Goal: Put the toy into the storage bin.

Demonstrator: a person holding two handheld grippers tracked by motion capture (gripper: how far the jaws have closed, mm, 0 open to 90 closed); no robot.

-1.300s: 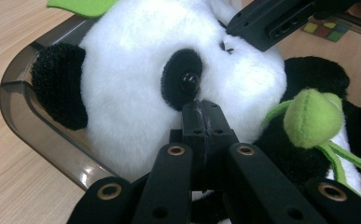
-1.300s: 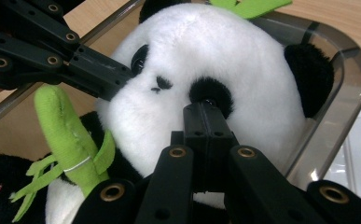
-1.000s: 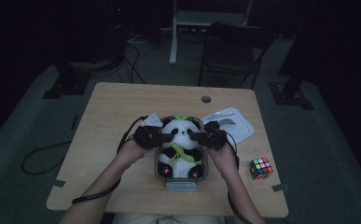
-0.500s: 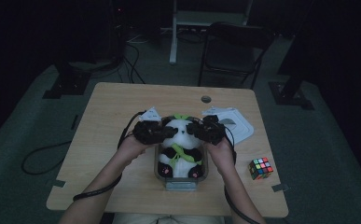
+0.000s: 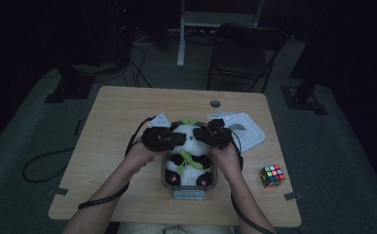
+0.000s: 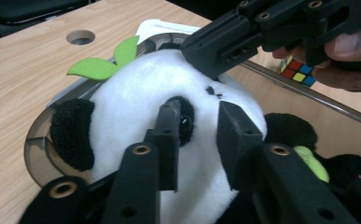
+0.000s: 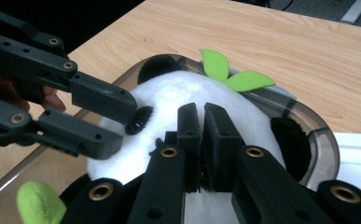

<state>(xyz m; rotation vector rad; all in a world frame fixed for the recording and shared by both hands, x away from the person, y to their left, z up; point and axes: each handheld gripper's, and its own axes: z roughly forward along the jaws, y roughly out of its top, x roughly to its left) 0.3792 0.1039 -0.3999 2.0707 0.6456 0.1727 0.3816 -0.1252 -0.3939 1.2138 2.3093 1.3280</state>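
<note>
Panda (image 5: 190,146) half-hidden in bin (image 5: 188,191); left jaws parted astride its eye, right jaws nearly closed, pinching fur.

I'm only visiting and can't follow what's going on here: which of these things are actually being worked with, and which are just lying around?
In use:
- panda plush, head between both sets of jaws
- clear container it sits in
- left gripper
- right gripper

Lying about:
- puzzle cube, near the table's right edge
- white lid behind the container
- chair beyond the table
</note>
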